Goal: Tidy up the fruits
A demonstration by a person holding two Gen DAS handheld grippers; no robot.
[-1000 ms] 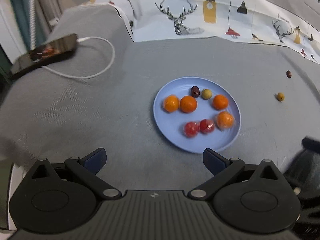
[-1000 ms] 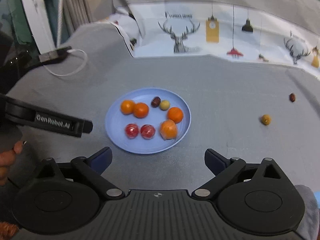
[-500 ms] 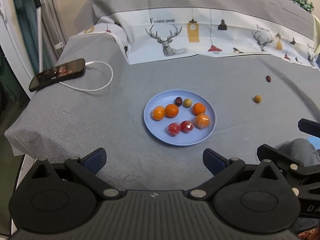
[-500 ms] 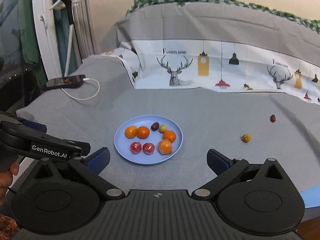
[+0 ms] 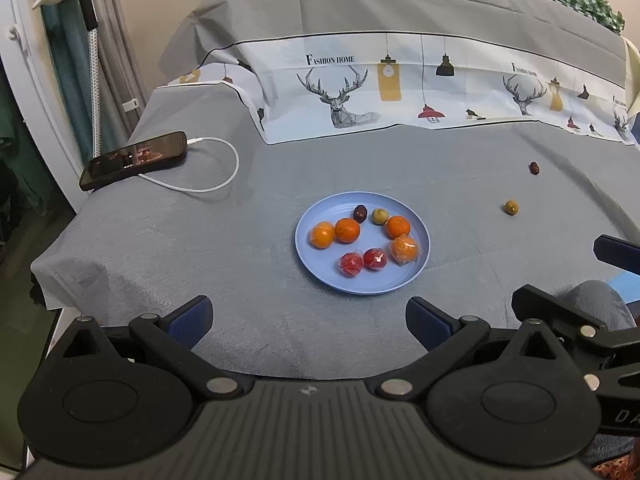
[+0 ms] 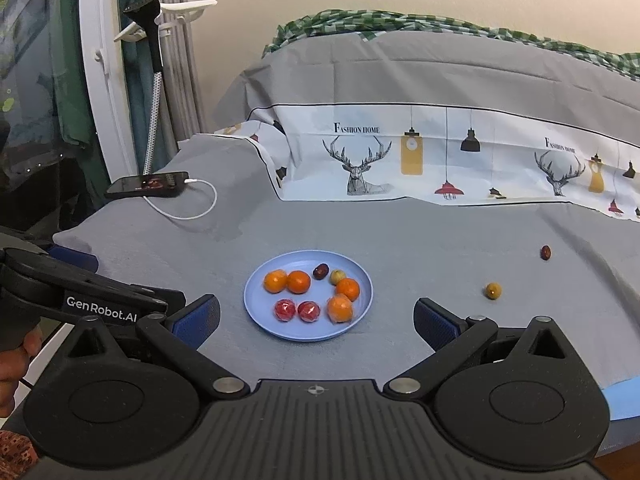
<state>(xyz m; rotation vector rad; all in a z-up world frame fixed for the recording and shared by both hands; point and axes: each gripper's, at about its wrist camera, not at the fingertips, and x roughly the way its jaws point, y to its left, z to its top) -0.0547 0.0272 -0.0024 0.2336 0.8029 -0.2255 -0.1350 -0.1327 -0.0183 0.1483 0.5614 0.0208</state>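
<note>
Right gripper (image 5: 600,280) in the left wrist view — cut off by the right edge, only parts showing. Hand (image 6: 12,364) at the left edge of the right wrist view, mostly out of frame. Two loose fruits (image 6: 493,290) on the grey bed cover (image 6: 420,240) — too small to tell the kind. Phone (image 5: 134,160) screen content unreadable.

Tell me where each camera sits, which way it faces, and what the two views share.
Left wrist: rides the left tool, looking forward and down at the blue plate on the grey cloth; its own open fingers show, with the right tool at the right edge.
Right wrist: rides the right tool, aimed more level at the blue plate; its own open fingers show, with the left tool and a hand at left.
Shared: plate, phone, and two loose fruits at right.
</note>
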